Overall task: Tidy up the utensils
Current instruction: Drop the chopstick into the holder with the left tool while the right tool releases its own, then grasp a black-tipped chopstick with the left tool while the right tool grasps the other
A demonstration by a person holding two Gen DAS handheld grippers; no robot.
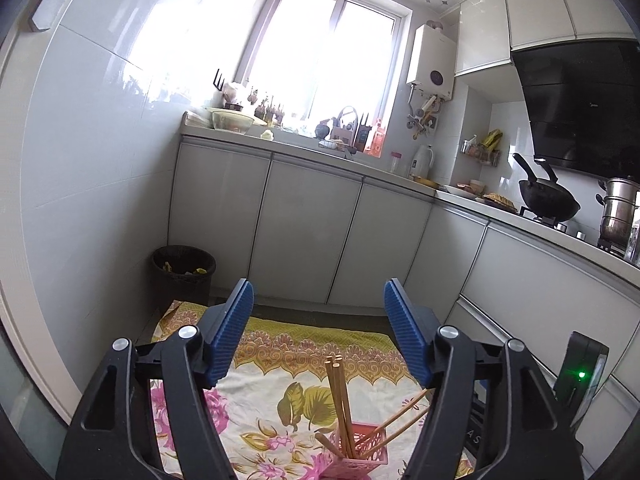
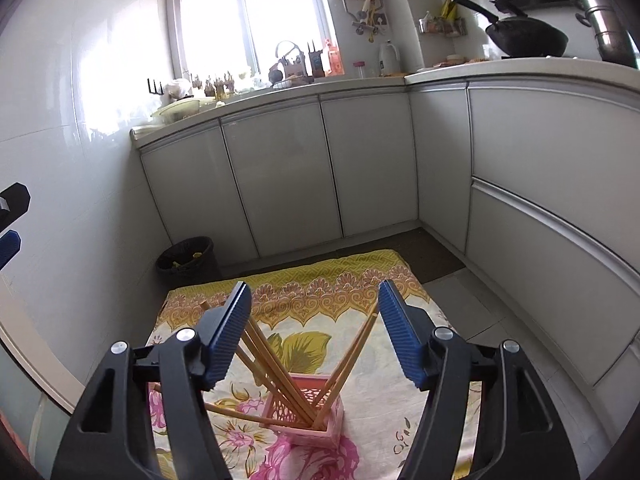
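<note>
no brand or label is reading clearly in either view; a few letters on a dark object right of the pink holder (image 1: 362, 446) are showing too partially to read.

the left gripper (image 1: 319, 312) is hovering above the pink holder with its blue pads spread wide apart, gripping and touching nothing. the right gripper (image 2: 315, 312) is likewise hanging over the pink holder (image 2: 310, 410), its pads standing wide apart with nothing between them.

the pink holder is standing upright on the floral cloth (image 2: 348, 276), and the wooden chopsticks (image 2: 280, 364) are standing inside it, fanning out to both sides. one chopstick is lying out leftward from the holder.

beyond the holder, the black waste bin (image 2: 186, 258) is sitting off the cloth's far left corner, against the white cabinets (image 2: 276, 176). a black wok (image 1: 548, 198) is resting on the counter above.
</note>
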